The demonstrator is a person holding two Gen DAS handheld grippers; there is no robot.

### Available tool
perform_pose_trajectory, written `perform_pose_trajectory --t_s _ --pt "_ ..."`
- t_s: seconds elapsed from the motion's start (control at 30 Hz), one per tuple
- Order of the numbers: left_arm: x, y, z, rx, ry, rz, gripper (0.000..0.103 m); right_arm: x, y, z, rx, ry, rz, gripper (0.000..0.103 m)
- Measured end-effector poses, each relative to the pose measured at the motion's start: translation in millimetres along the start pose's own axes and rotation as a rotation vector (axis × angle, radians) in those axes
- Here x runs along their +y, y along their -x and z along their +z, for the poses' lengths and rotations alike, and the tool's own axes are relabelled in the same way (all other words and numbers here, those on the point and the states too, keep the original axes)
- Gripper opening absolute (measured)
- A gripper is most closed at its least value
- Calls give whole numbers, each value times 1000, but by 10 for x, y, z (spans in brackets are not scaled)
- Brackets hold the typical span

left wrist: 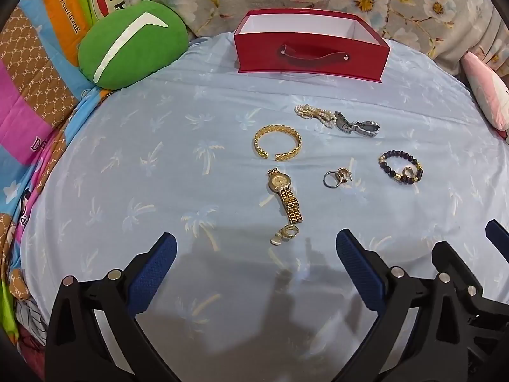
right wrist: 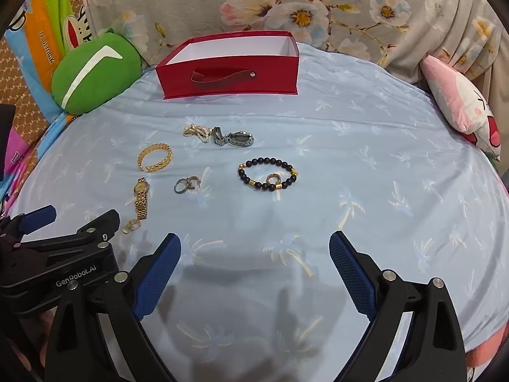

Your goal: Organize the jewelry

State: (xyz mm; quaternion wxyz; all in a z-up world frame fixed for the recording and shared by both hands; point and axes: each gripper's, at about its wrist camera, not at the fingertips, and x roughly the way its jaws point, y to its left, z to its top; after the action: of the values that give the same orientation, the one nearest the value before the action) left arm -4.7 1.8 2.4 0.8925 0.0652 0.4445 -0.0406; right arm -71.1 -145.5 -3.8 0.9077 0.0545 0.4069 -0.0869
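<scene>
While both jaws stand spread wide with nothing between them, the left hand-held gripper (left wrist: 256,243) and the right hand-held gripper (right wrist: 254,243) are held side by side above the near part of a bed covered in a pale blue sheet (left wrist: 143,175) printed with palm trees. Jewelry is spread over the middle of the sheet: a gold cuff bracelet (left wrist: 277,142), a gold watch (left wrist: 284,195) with a small gold charm (left wrist: 284,234) at its near end, two rings (left wrist: 335,176) touching each other, a dark beaded bracelet (right wrist: 267,174) with a ring lying on its near side, and a pearl piece (left wrist: 315,113) beside a silver watch (left wrist: 358,126). A red box (left wrist: 311,54) with a strap handle is seen open-topped at the far side, well apart from the jewelry. A green cushion (left wrist: 133,43) is seen left of the box.
</scene>
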Motion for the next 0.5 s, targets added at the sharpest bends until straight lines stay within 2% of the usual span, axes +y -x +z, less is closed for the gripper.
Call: perform_pose_trajectory --t_s 0.5 --pt "-22 -4 -11 6 -5 8 98 -24 14 -24 0 -4 6 93"
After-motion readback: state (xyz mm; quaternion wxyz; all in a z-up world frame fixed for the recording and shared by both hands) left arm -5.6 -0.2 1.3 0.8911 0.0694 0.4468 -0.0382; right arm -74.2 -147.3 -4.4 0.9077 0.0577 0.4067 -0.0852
